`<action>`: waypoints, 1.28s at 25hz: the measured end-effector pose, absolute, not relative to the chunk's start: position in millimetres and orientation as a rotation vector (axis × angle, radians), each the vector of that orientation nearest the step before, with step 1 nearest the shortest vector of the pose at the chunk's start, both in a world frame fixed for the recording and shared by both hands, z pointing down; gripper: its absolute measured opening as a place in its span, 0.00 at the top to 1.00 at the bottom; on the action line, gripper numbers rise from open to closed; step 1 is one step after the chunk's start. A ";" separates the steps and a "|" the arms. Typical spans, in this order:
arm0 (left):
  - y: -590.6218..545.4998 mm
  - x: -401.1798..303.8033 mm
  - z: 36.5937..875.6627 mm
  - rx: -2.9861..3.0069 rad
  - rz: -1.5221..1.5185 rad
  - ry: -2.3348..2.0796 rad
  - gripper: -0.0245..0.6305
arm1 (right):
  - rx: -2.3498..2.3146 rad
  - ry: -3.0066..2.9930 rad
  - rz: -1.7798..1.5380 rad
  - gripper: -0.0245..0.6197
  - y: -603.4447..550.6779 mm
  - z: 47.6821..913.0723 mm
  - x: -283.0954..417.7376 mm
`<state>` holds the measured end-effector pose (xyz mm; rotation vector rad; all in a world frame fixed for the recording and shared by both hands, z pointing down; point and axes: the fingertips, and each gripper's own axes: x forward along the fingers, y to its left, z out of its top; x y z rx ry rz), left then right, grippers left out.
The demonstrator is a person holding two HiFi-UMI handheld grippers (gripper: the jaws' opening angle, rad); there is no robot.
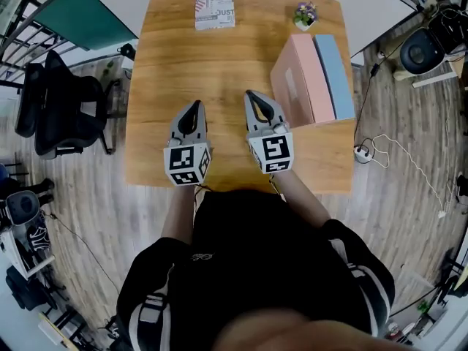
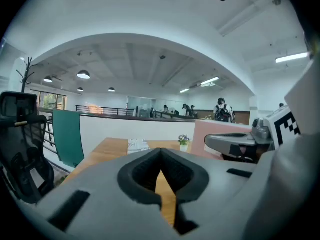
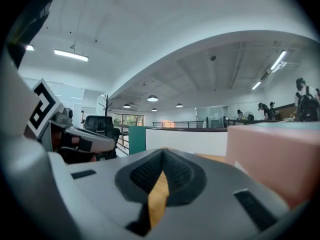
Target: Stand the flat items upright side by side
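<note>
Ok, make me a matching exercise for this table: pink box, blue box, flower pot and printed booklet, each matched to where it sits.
1 pink box
2 blue box
3 flower pot
4 printed booklet

A flat at the table's far edge, middle
B far right, beyond both boxes
C nearest the table's right edge
D between another box and the right gripper

Pairs: 1-D, 2-C, 3-B, 4-A.

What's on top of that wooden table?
A pink box beside a blue box, a printed booklet and a small flower pot. Whatever lies beneath the boxes is covered.
</note>
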<state>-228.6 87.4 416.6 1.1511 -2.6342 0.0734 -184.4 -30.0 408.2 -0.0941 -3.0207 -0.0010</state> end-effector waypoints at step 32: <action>75.5 -228.2 328.3 1.402 0.042 -2.723 0.96 | 0.106 -3.114 -0.094 0.95 -44.4 329.9 -162.6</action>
